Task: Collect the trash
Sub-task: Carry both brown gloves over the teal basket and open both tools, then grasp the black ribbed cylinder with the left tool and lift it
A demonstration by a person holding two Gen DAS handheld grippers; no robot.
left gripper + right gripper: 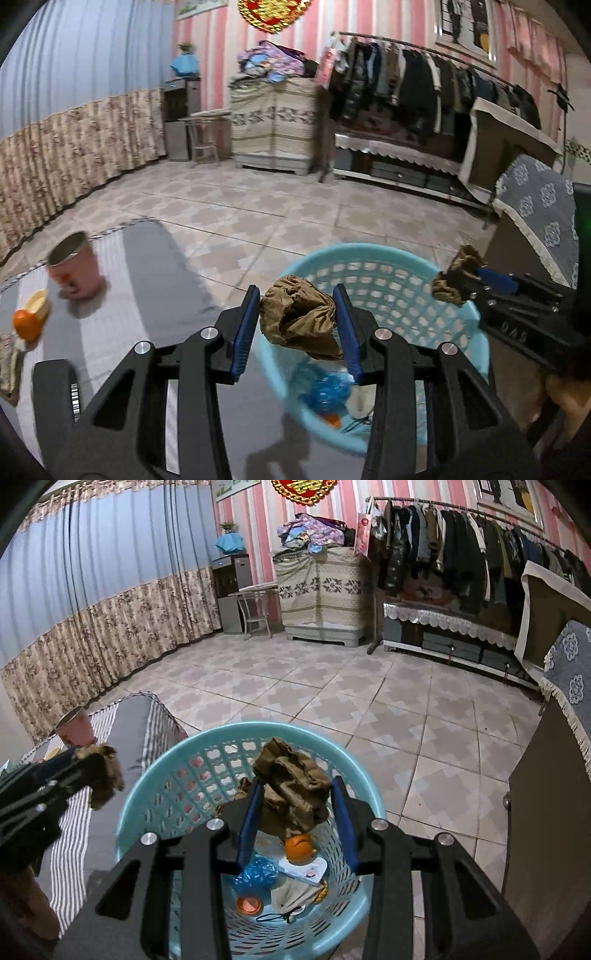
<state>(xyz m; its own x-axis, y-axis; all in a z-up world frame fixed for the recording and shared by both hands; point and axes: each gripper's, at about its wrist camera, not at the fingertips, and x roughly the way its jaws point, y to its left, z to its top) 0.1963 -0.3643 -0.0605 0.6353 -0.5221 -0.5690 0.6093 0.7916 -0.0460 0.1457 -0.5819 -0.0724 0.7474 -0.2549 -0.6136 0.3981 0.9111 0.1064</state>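
My left gripper (298,325) pinches a crumpled brown paper wad (297,319) over the near rim of the blue basket (391,258), which sits on the tiled floor at about five o'clock from the pink can (75,267) on the striped tablecloth (147,280). My right gripper (297,808) pinches a second brown wad (291,786) above the basket's opening — below it lie an orange peel (298,847), a blue wrapper (256,875) and a white card (304,871).

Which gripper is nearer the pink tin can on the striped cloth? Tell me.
Left. The left gripper, holding crumpled brown paper, is beside the pink tin can's table; the right gripper is over the blue basket, farther away.
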